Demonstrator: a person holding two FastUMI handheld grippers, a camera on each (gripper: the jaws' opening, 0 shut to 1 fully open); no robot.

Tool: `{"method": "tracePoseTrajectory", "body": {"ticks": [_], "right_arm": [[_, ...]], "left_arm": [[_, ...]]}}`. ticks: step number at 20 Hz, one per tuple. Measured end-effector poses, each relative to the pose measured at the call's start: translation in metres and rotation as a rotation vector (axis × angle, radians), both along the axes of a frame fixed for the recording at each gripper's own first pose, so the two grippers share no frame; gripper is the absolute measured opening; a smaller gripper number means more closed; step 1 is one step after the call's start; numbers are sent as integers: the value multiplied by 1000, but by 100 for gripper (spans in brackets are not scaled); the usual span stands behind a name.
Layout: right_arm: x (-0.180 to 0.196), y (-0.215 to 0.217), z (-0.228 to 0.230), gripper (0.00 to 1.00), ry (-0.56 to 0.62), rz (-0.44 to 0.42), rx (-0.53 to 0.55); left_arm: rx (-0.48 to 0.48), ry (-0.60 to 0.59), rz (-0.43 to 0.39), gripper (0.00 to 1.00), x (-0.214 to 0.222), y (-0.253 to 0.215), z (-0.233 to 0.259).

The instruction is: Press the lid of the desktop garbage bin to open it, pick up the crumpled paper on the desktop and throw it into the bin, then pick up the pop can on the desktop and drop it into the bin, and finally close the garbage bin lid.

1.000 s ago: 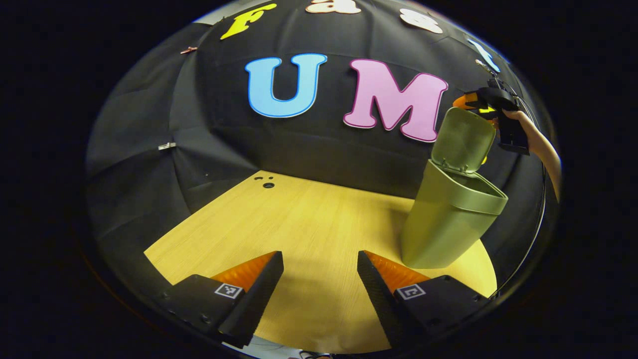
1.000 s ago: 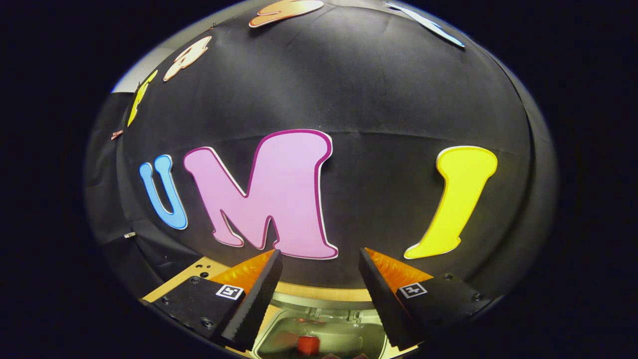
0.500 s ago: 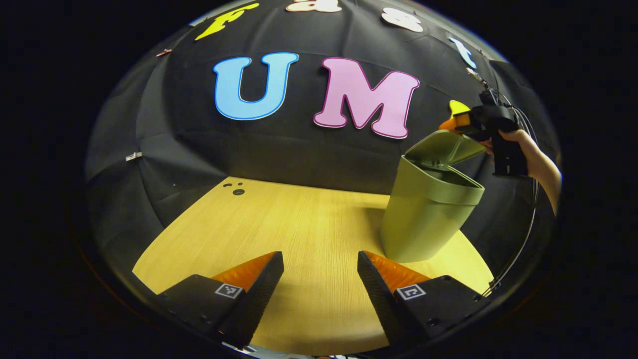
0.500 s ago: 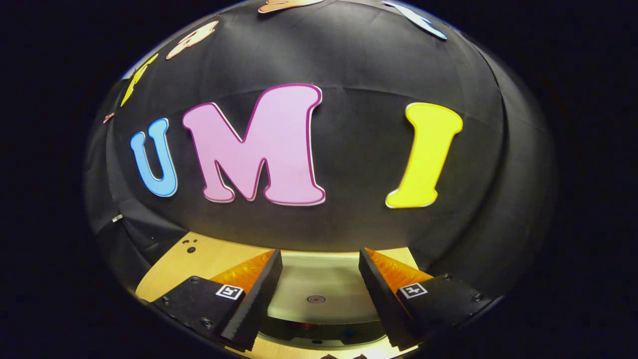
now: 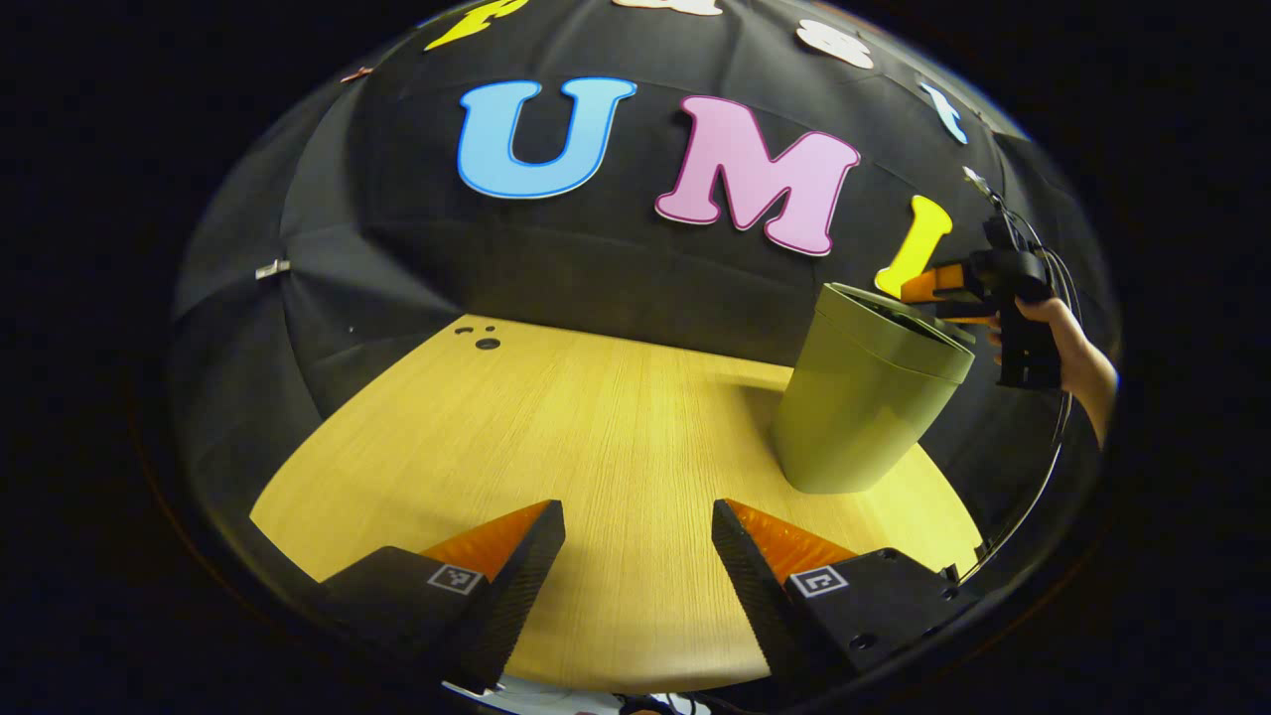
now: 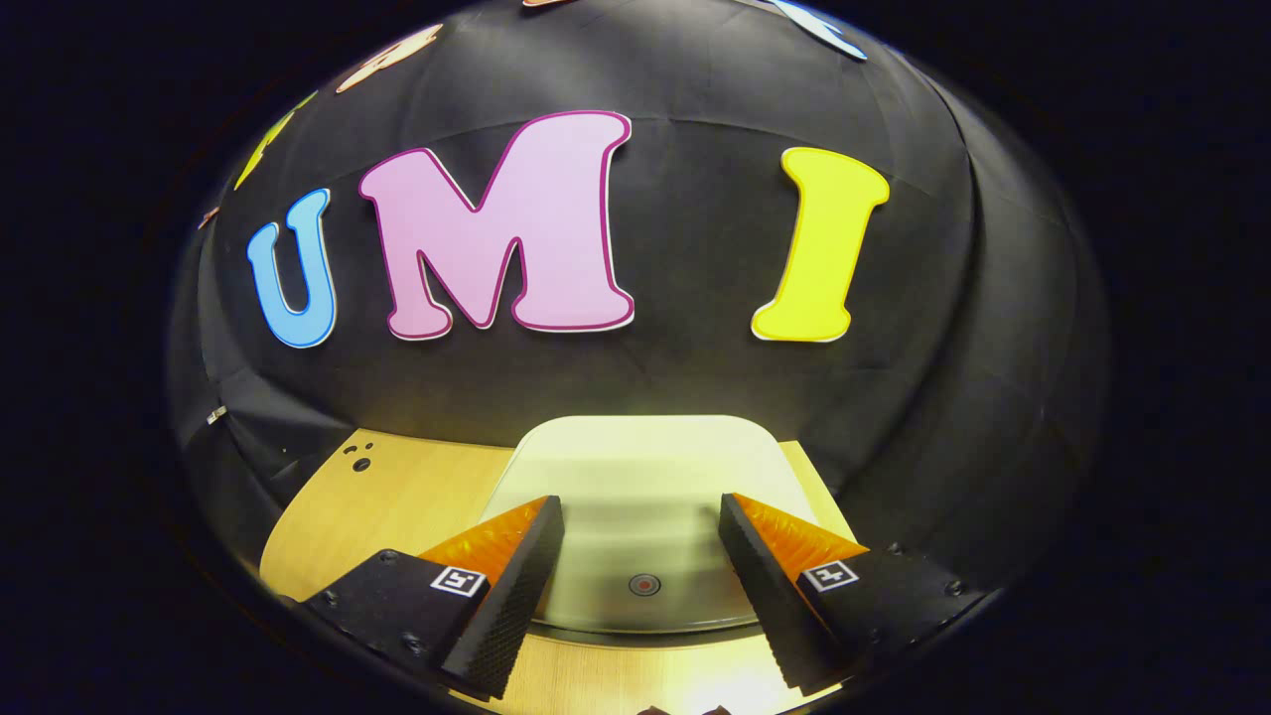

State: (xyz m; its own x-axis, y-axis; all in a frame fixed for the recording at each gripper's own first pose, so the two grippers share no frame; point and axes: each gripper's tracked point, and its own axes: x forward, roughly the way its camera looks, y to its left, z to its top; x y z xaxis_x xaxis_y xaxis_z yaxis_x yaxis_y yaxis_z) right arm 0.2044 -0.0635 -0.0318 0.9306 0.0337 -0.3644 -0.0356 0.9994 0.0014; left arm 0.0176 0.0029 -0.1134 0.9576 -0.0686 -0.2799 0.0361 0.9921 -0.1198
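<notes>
Bin lid [image 6: 635, 487] flat, just beyond the right gripper's [image 6: 640, 516] spread jaws.

Light wood-grain worktop [image 5: 596, 437], curved front edge, black cloth wall right behind. Olive-green bin [image 5: 854, 417] standing upright on it toward the right rear, lid [image 6: 635, 497] down. Couple of small dark holes [image 5: 487, 343] near the far left corner.

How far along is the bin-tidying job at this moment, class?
Nearly finished. Done: the desktop carries no paper or can, and the lid lies flat on the green bin. In hand: the right tool, open, hovers just over the lid; whether it touches is unclear. The left tool waits open above the desktop. Left: confirming the lid has latched, then withdrawing.
</notes>
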Motion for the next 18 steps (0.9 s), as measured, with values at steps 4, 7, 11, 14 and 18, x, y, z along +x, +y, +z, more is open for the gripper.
{"method": "tracePoseTrajectory", "body": {"ticks": [4, 7, 11, 14, 18], "right_arm": [[-5, -1, -4, 99, -25, -12, -1], [-9, 0, -6, 100, -46, -17, 6], [-9, 0, -9, 100, -79, -18, -5], [-10, 2, -12, 100, -95, 1, -4], [-9, 2, -7, 100, -136, 18, -4]], "left_arm": [[6, -3, -1, 96, 4, 6, 1], [14, -5, -14, 96, 5, 6, 1], [13, 7, -26, 96, 8, 2, -4], [7, 1, -45, 96, 10, -4, -3], [36, -11, -65, 96, 13, -8, 1]]}}
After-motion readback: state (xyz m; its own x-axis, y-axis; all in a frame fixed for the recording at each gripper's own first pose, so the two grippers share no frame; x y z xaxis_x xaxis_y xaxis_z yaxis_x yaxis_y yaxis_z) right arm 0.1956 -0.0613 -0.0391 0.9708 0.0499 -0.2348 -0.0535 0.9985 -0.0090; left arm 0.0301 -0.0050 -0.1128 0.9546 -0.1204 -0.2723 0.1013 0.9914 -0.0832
